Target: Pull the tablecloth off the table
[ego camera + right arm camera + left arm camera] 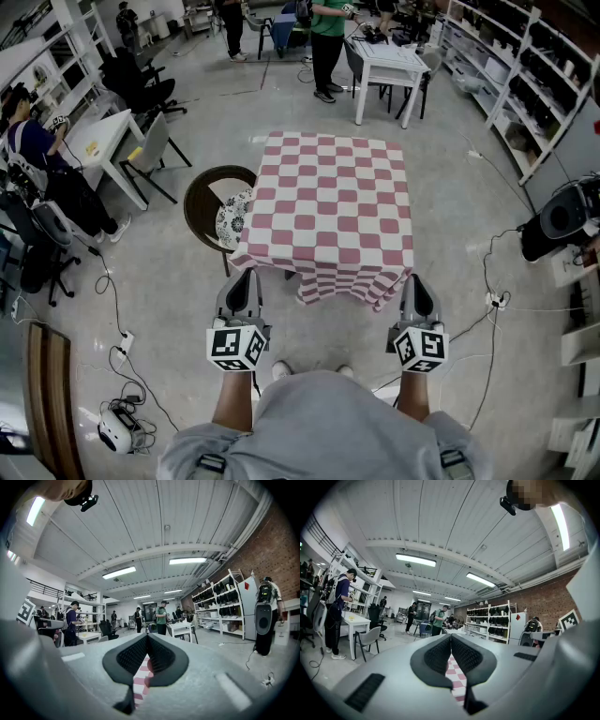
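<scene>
I see a pink-and-white checked tablecloth (330,211) spread flat over the square table, edges draping down all sides.

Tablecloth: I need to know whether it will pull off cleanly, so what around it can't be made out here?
- The table, top and legs: head view, covered by the checked tablecloth.
- Tablecloth's far hem: head view, hangs behind the far edge.
- Most of the tablecloth: both gripper views, each body blocks all but a sliver.
- Whether the left hand-held gripper or right hand-held gripper touches it: head view, too small.
</scene>
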Demonstrator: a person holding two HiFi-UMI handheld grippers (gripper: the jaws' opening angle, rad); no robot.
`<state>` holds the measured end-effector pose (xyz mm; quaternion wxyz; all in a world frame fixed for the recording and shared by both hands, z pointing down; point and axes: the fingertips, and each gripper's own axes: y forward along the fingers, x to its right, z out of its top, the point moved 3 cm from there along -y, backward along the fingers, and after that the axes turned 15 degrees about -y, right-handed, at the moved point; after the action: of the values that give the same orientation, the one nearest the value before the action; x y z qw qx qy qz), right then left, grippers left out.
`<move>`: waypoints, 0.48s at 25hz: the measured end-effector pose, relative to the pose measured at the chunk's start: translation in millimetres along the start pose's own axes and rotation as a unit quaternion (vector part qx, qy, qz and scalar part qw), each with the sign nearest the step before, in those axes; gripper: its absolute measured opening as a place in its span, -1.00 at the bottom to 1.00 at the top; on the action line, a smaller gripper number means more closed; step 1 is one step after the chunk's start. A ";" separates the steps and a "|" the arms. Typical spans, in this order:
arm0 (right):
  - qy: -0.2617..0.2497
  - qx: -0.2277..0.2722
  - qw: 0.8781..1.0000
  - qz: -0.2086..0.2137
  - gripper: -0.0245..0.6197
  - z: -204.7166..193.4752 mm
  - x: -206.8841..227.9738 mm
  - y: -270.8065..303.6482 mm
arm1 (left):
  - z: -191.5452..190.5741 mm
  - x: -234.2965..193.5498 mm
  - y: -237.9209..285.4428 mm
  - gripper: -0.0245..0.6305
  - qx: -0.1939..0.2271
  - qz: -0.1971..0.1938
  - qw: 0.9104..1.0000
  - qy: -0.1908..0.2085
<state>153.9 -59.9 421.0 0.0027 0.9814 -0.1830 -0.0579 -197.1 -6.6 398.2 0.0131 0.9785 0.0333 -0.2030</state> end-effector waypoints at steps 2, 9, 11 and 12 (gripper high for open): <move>-0.002 0.000 1.000 0.001 -0.92 0.5 -0.6 -1.1 | -1.3 1.5 -0.6 -0.91 -0.002 0.000 1.000 0.000; -0.007 -0.001 1.000 0.005 -0.92 -1.2 -0.7 -1.6 | -4.9 5.5 -0.3 -0.91 -0.005 0.001 1.000 0.002; -0.007 -0.001 1.000 0.006 -0.92 -2.0 1.4 -2.4 | -6.8 9.0 -0.3 -0.91 -0.007 0.001 1.000 0.003; -0.007 -0.001 1.000 0.006 -0.92 -2.9 2.9 -3.0 | -8.1 11.0 -0.4 -0.91 -0.008 0.001 1.000 0.004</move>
<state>158.0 -58.1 423.5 0.0029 0.9798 -0.1891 -0.0645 -183.8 -5.2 401.2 0.0209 0.9793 0.0335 -0.1987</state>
